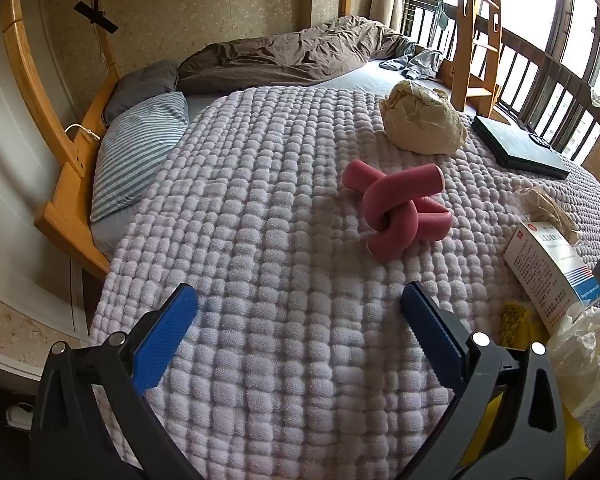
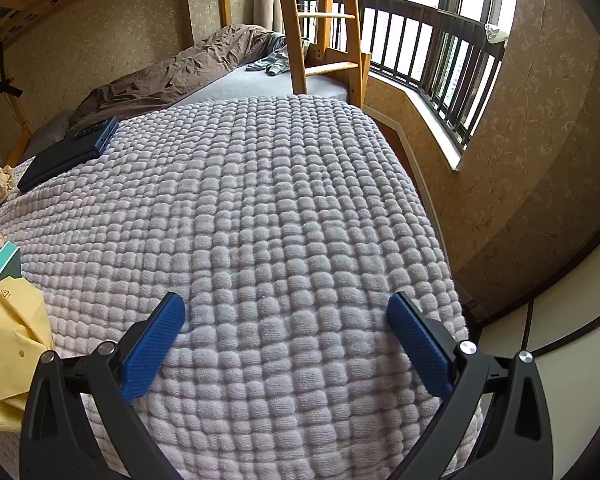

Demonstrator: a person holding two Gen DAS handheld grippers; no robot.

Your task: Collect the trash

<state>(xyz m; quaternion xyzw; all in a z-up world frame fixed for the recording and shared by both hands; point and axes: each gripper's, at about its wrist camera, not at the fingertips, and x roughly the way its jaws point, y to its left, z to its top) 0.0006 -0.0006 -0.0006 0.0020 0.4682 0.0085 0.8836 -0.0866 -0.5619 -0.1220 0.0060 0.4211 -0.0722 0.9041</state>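
Note:
A knotted pink foam tube (image 1: 396,216) lies on the lilac waffle blanket (image 1: 268,208), ahead and to the right of my left gripper (image 1: 300,304), which is open and holds nothing. Farther back sits a crumpled beige paper ball (image 1: 422,118). At the right edge lie a white medicine box (image 1: 548,276), crumpled brown paper (image 1: 548,208), a clear plastic bag (image 1: 584,352) and a yellow bag (image 1: 516,320). My right gripper (image 2: 286,308) is open over bare blanket (image 2: 284,200). A yellow paper bag (image 2: 12,344) and a teal box (image 2: 4,256) show at that view's left edge.
A dark flat case (image 1: 516,146) (image 2: 68,152) lies on the blanket near the wooden ladder (image 2: 320,20). A striped pillow (image 1: 140,152), a brown duvet (image 1: 284,56) and grey clothes (image 1: 416,62) lie farther back. The bed's wooden frame (image 1: 68,184) is left; a railed window (image 2: 432,52) is right.

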